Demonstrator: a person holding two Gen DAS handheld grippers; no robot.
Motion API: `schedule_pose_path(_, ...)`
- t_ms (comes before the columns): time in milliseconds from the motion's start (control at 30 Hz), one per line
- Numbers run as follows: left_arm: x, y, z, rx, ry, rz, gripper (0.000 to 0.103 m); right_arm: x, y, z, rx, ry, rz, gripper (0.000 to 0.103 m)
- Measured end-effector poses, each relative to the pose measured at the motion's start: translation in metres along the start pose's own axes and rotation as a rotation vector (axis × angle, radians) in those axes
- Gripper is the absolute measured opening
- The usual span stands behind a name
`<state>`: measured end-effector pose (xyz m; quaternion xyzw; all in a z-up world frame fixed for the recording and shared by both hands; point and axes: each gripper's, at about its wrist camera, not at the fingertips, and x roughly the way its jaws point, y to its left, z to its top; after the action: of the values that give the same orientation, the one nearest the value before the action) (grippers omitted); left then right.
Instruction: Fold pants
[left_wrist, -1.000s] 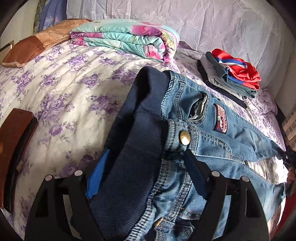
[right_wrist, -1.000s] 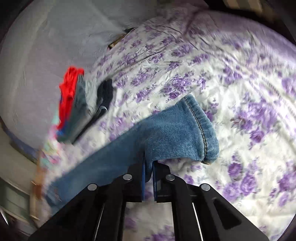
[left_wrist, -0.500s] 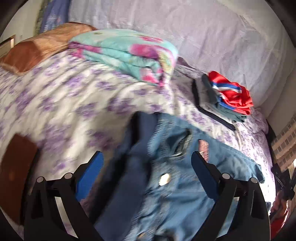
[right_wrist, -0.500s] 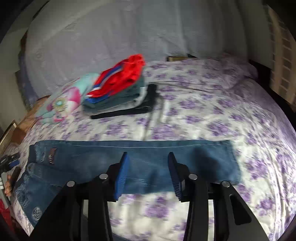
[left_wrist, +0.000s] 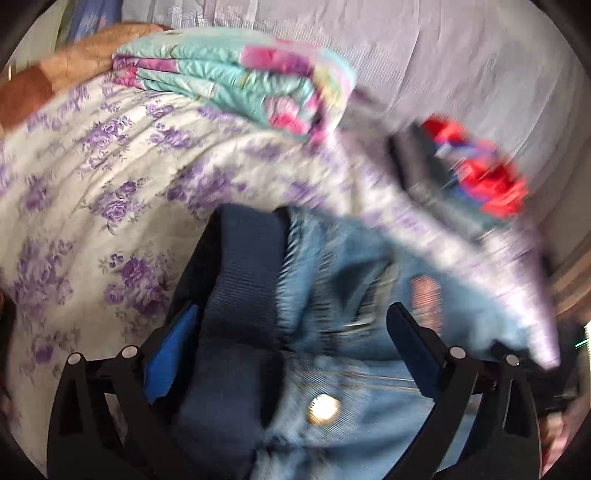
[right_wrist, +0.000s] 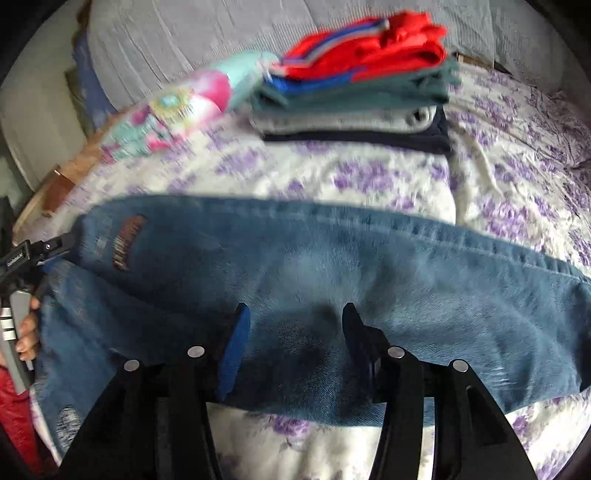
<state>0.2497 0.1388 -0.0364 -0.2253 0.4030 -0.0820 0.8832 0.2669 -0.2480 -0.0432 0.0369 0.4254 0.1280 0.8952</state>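
Observation:
Blue jeans (right_wrist: 314, 273) with a dark knit waistband (left_wrist: 240, 280) lie flat across the flowered bedsheet, legs stacked, waist to the left in the right wrist view. My left gripper (left_wrist: 291, 343) is open, its fingers straddling the waistband and the brass button (left_wrist: 323, 408). My right gripper (right_wrist: 295, 332) is open over the middle of the legs, with denim between its fingers. The left gripper also shows at the left edge of the right wrist view (right_wrist: 26, 258).
A stack of folded clothes (right_wrist: 354, 85) topped with red sits on the bed beyond the jeans. A folded turquoise floral blanket (left_wrist: 236, 81) and a brown pillow (left_wrist: 55, 74) lie toward the headboard. The bedsheet (left_wrist: 92, 184) spreads to the left.
My right gripper let go of the leg hem, opened and moved over the middle of the legs. My left gripper lifted off the waistband, then came back down over it, still open.

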Motion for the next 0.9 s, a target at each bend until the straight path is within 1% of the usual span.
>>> schedule_pose_path(33,-0.008,0.005,0.003,-0.027,-0.011,-0.038,0.097,-0.009,-0.001,0.003,-0.011,-0.046,0.029,0.054)
schedule_pose_path(67,-0.016,0.009,0.007,-0.039,-0.022,-0.052,0.097,-0.021,-0.003,0.007,-0.035,-0.095,0.047,0.057)
schedule_pose_path(133,-0.025,0.014,0.02,0.017,-0.04,-0.001,0.097,-0.039,-0.006,0.014,-0.098,-0.157,0.056,0.078)
schedule_pose_path(167,-0.025,0.016,0.026,0.057,-0.043,0.049,0.097,-0.047,-0.008,0.016,-0.151,-0.195,0.066,0.082)
schedule_pose_path(200,-0.021,0.017,0.029,0.077,-0.036,0.079,0.097,-0.051,-0.009,0.019,-0.182,-0.22,0.062,0.088)
schedule_pose_path(233,-0.013,0.02,0.033,0.092,-0.006,0.099,0.097,-0.053,-0.01,0.021,-0.211,-0.239,0.049,0.089)
schedule_pose_path(300,0.005,0.024,0.036,0.101,0.055,0.064,0.097,-0.049,-0.012,0.027,-0.236,-0.227,0.054,0.089)
schedule_pose_path(367,0.015,0.023,0.036,0.12,0.072,0.067,0.096,-0.041,-0.015,0.035,-0.231,-0.184,0.074,0.088)
schedule_pose_path(433,0.025,0.019,0.037,0.15,0.093,0.046,0.086,-0.028,-0.016,0.046,-0.245,-0.151,0.087,0.088)
schedule_pose_path(500,0.035,0.015,0.04,0.177,0.115,0.026,0.062,-0.016,-0.014,0.054,-0.274,-0.129,0.09,0.087)
schedule_pose_path(533,0.043,0.015,0.041,0.191,0.136,0.023,0.055,-0.008,-0.013,0.06,-0.297,-0.113,0.087,0.087)
schedule_pose_path(567,0.047,0.014,0.041,0.197,0.135,0.036,0.054,-0.001,-0.012,0.064,-0.316,-0.103,0.088,0.086)
schedule_pose_path(600,0.047,0.014,0.041,0.201,0.129,0.029,0.05,0.006,-0.01,0.068,-0.339,-0.091,0.091,0.084)
schedule_pose_path(633,0.044,0.015,0.04,0.203,0.114,0.002,0.047,0.013,-0.008,0.073,-0.365,-0.079,0.091,0.083)
schedule_pose_path(667,0.043,0.016,0.04,0.203,0.107,-0.024,0.036,0.021,-0.006,0.079,-0.399,-0.064,0.092,0.082)
schedule_pose_path(700,0.041,0.016,0.04,0.203,0.101,-0.051,0.031,0.028,-0.003,0.084,-0.432,-0.051,0.097,0.08)
schedule_pose_path(767,0.038,0.014,0.039,0.212,0.08,-0.06,0.03,0.041,0.0,0.091,-0.492,-0.016,0.128,0.074)
schedule_pose_path(833,0.036,0.012,0.038,0.219,0.067,-0.063,0.03,0.054,0.003,0.095,-0.546,0.024,0.159,0.063)
schedule_pose_path(900,0.035,0.012,0.039,0.217,0.058,-0.073,0.03,0.068,0.005,0.096,-0.586,0.07,0.175,0.056)
